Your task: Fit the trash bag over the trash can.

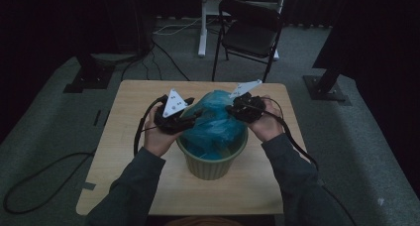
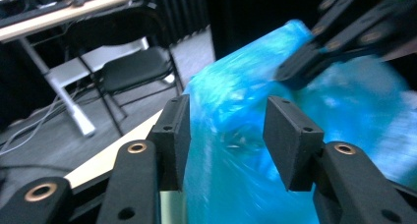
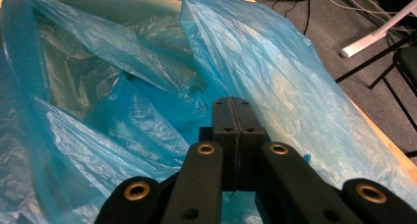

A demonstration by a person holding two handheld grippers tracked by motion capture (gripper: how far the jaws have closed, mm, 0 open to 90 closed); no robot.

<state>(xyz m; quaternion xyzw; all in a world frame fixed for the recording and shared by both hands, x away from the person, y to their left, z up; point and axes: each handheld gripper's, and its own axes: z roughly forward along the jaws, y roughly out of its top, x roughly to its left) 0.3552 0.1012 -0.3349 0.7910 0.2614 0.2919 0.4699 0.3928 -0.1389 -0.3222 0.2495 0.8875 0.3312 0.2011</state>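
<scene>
A crumpled blue plastic bag sits in a ribbed green pot on the wooden table. My left gripper is at the bag's left side, open. In the left gripper view its jaws stand apart with blue film between them, and the pads do not press on it. My right gripper is at the bag's upper right, shut on the film. In the right gripper view its jaws are closed together amid the bag. The right gripper holds up the bag's top edge.
A black folding chair and a white desk leg stand beyond the table's far edge. Dark stand bases flank the table on the carpet. Cables trail over the floor at the left.
</scene>
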